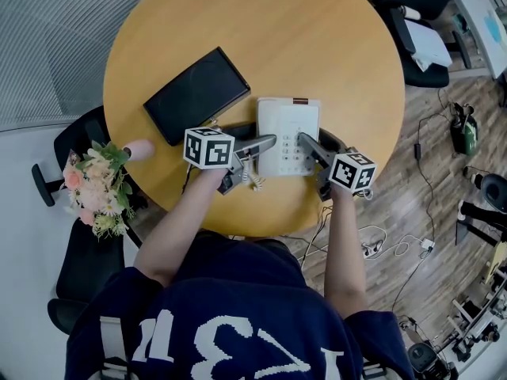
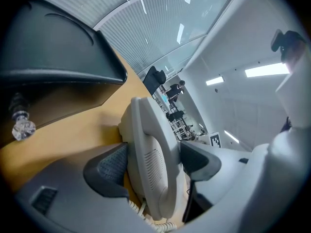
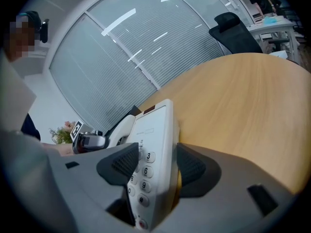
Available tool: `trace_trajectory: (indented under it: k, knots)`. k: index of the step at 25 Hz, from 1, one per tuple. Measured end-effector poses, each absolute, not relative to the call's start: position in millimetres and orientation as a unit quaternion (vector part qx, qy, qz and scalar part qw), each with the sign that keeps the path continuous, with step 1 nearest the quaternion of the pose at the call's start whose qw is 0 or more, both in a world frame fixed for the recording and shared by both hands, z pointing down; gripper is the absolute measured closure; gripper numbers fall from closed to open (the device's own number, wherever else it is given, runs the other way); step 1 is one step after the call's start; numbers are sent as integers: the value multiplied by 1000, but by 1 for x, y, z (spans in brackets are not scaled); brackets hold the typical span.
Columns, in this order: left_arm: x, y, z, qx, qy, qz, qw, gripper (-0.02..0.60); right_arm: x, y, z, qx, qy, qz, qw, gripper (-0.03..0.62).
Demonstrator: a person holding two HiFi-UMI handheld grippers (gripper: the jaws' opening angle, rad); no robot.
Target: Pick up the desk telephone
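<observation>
Gripping on the left: the left gripper [image 2: 154, 161] has its two dark ribbed pads [image 2: 112, 168] pressed against opposite sides of the white plastic handset [image 2: 148, 130], which stands on edge between them.
Gripping on the right: the right gripper [image 3: 158, 165] pinches the right edge of the white desk telephone [image 3: 153, 125]. One pad lies over the number keys and the other against the outer side of the body.
Telephone position: in the head view it sits on the round light-wood table [image 1: 301, 46], close to the edge nearest the person, with its keypad facing up.
Contact with the table: no view shows whether the telephone body is resting on the wood or raised off it.
Cord: a white coiled cord [image 1: 255, 179] hangs at the near end of the handset, beside the left gripper's jaws.
Neighbour on the table: a flat black rectangular slab [image 1: 196, 93] lies at an angle just left of the telephone, and the two look slightly apart.
Arms: both forearms reach forward from a dark blue shirt, with a marker cube on each gripper.
Left of the table: a bunch of pink and cream flowers [image 1: 95, 184] sits over a black office chair [image 1: 83, 267].
Floor: the brown wood-plank floor [image 1: 444, 172] to the right has loose white cables [image 1: 380, 248] on it.
</observation>
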State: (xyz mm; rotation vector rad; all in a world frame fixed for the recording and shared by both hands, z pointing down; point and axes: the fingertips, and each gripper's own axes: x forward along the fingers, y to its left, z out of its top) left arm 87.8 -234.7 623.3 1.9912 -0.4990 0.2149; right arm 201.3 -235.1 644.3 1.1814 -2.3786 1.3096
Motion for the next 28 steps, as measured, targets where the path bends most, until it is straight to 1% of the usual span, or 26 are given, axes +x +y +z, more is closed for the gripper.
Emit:
trace_trajectory:
  k: [4,8,13,18,28]
  knots:
    - [86,-234,620,829,-230,80,504,252,202,-235,643,412,-796,435,87,343]
    - [87,-231,612,845,-230,79,477,255,203,-232,635,426,-799,418,78,350]
    - [85,-237,584,873,-236,71,421,265,202,-231,611,447,-801,396,49,359]
    - [79,-251,534,902,-238,51,357,270,197,-243,567,454,-815,361,6,367]
    - [62,-272,427,939,-246,-9,242,273,182,-276,451,457,-862,219,-22,370]
